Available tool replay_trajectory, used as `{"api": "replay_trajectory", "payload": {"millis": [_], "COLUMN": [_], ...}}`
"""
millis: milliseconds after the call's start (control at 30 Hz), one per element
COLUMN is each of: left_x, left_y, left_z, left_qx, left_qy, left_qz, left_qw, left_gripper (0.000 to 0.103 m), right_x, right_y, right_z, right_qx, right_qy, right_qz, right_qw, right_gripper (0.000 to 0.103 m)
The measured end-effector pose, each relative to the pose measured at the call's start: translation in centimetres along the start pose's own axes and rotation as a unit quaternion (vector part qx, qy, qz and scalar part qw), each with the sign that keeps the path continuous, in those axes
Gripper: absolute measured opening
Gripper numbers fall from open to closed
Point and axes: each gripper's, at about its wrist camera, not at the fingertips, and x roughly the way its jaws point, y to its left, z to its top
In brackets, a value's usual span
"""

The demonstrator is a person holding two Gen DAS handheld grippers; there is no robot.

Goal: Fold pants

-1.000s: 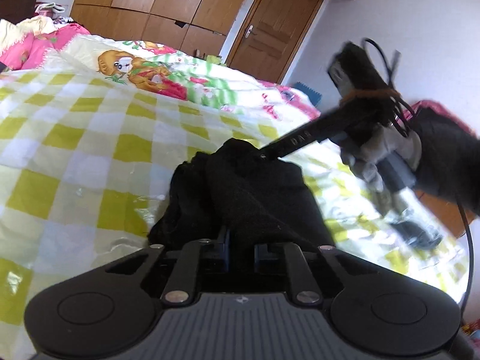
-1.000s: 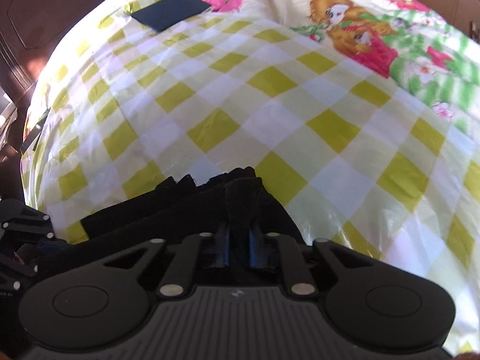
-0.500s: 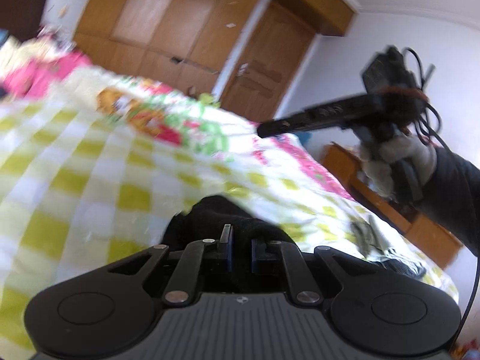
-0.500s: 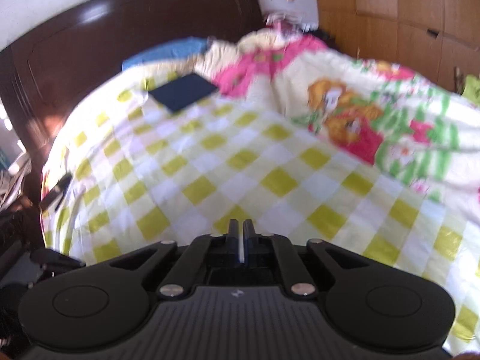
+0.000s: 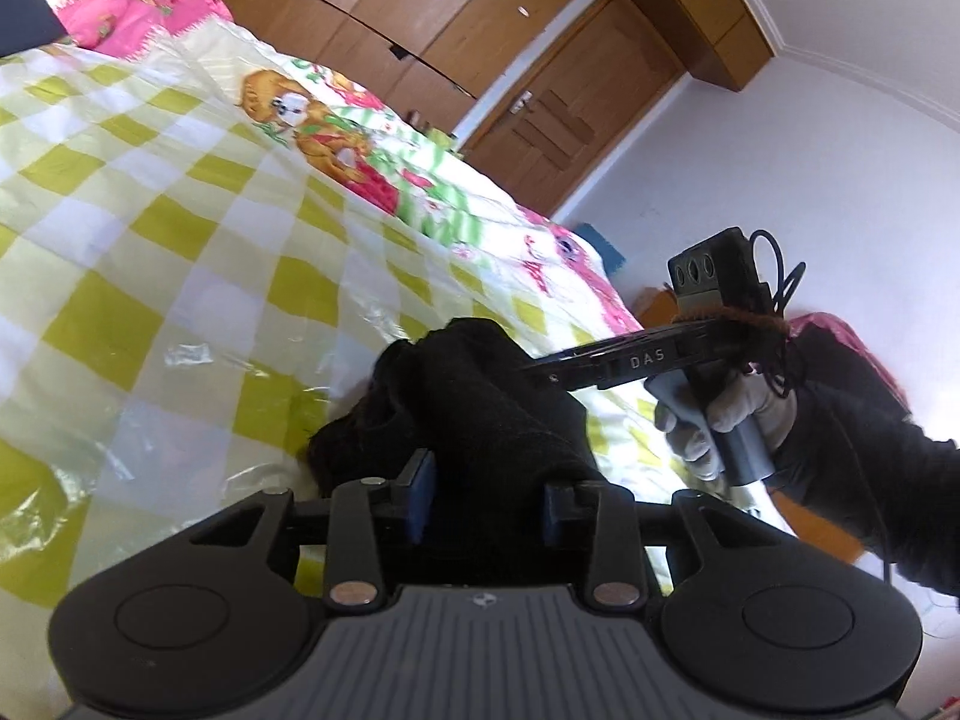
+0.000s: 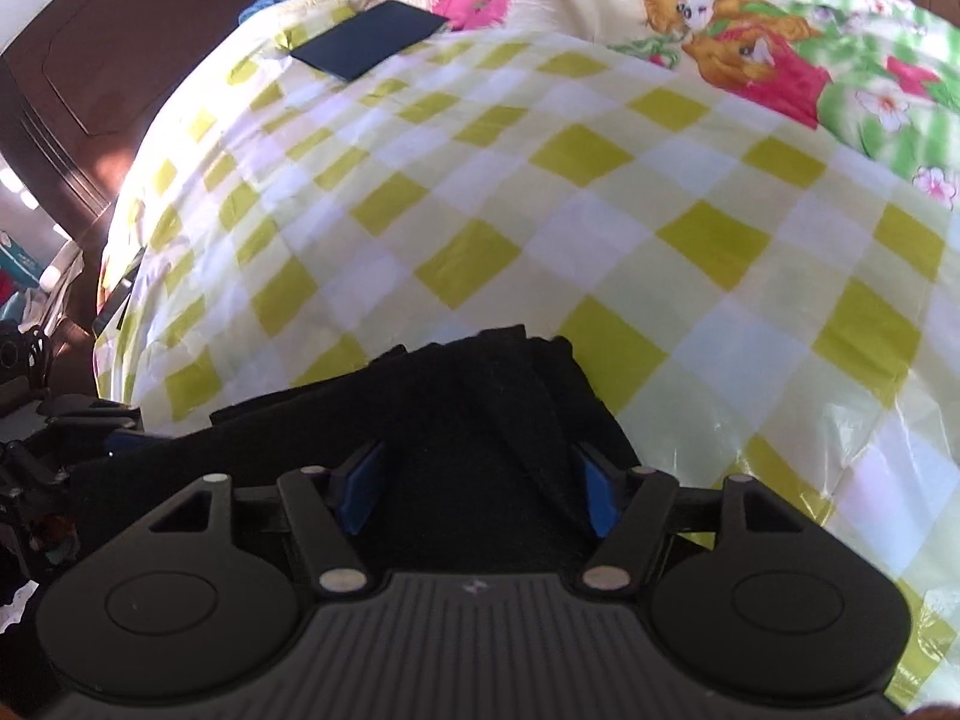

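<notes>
The black pants lie bunched on the yellow-checked bedspread, close in front of both cameras. My left gripper is open, its blue-padded jaws standing on either side of a fold of the cloth. My right gripper is open too, its jaws wide apart over the pants. In the left wrist view the right gripper comes in from the right, held by a gloved hand, its tip against the pants. The left gripper shows at the left edge of the right wrist view.
A dark flat book-like object lies near the wooden headboard. A cartoon-print quilt covers the far side of the bed. Wooden wardrobes and a door stand behind. The bed's edge runs at left.
Both grippers were shut on the pants and lifted them; now both have come back down to the bed and opened, with the pants resting between the jaws.
</notes>
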Motion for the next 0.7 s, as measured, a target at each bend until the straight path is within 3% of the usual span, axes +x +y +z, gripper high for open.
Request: {"api": "replay_trajectory", "payload": {"millis": [33, 67, 133, 300, 400, 500, 567, 633, 700], "left_x": [-0.1, -0.3, -1.1, -3.0, -3.2, -3.8, -2.7, -1.2, -0.2], "left_y": [-0.3, -0.6, -0.8, -1.8, -3.1, -3.6, -3.3, -3.1, -2.5], "left_z": [0.1, 0.2, 0.5, 0.9, 1.3, 1.5, 1.3, 0.5, -0.4], "left_qx": [0.003, 0.007, 0.003, 0.017, 0.036, 0.044, 0.039, 0.041, 0.024], "left_qy": [0.004, 0.009, 0.015, 0.009, 0.014, 0.014, 0.026, 0.045, 0.053], "left_qz": [-0.003, -0.003, -0.007, 0.024, 0.020, 0.030, 0.038, 0.073, 0.076], "left_qw": [1.0000, 0.9999, 0.9999, 0.9995, 0.9990, 0.9985, 0.9982, 0.9955, 0.9954], "left_gripper": [0.047, 0.048, 0.048, 0.056, 0.058, 0.067, 0.068, 0.068, 0.068], "right_x": [-0.2, -0.2, -0.2, 0.0, -0.2, -0.1, 0.1, 0.1, 0.0], "right_y": [0.3, 0.6, 0.3, 0.5, 0.4, 0.3, 0.1, 0.0, 0.2], "right_z": [-0.1, 0.0, -0.2, -1.2, -1.3, -1.5, -1.6, -1.7, -1.7], "right_qx": [-0.007, -0.014, 0.007, 0.008, 0.015, 0.017, 0.027, 0.032, 0.020], "right_qy": [-0.006, -0.005, -0.005, -0.010, -0.015, -0.017, -0.017, -0.017, -0.016], "right_qz": [-0.009, -0.029, -0.033, -0.042, -0.041, -0.037, -0.035, -0.030, -0.023], "right_qw": [1.000, 0.999, 0.999, 0.999, 0.999, 0.999, 0.999, 0.999, 0.999], "right_gripper": [0.054, 0.033, 0.024, 0.018, 0.018, 0.018, 0.021, 0.023, 0.029]}}
